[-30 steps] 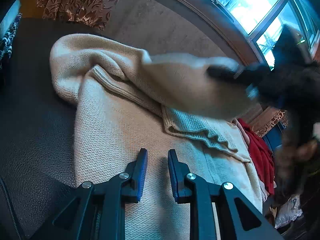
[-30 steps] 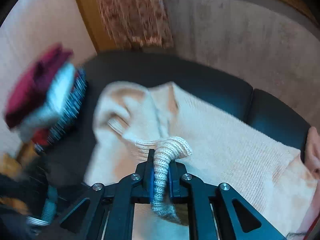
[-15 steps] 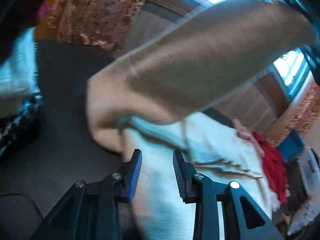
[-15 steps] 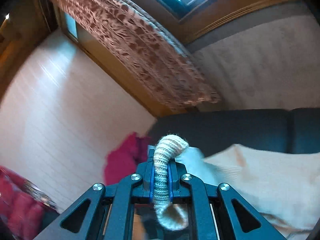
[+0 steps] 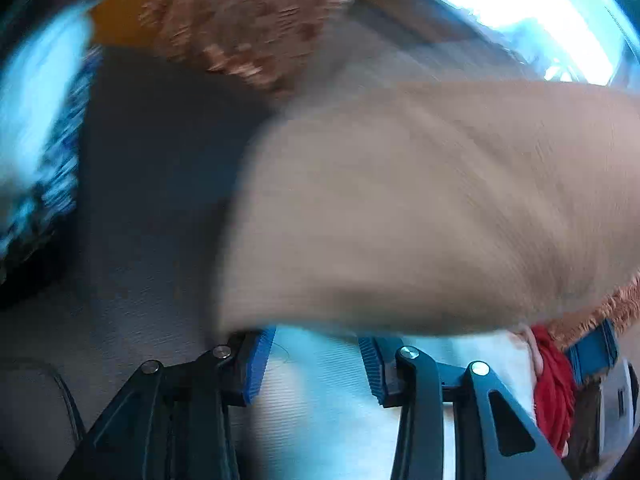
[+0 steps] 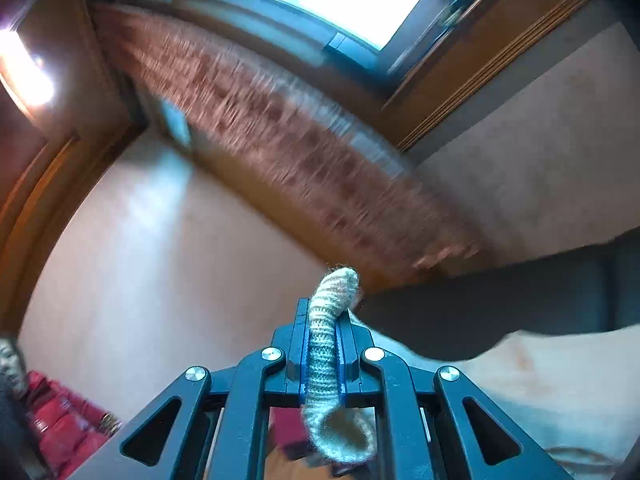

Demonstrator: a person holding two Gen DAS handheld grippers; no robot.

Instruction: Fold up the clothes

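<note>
The right gripper (image 6: 323,344) pinches the cream knitted sweater's ribbed cuff (image 6: 326,354) — raised above the dark leather sofa (image 6: 500,304); the left gripper (image 5: 316,360) fingers are opening, gripping nothing, sweater beneath.

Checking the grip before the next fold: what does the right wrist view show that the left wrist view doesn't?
Only the right wrist view: the right gripper shut on the sweater's ribbed cuff.

Only the left wrist view: the left gripper, its fingers opening with nothing pinched, above flat knit; a red garment.

Both: the cream sweater, dark sofa, patterned curtain.
</note>
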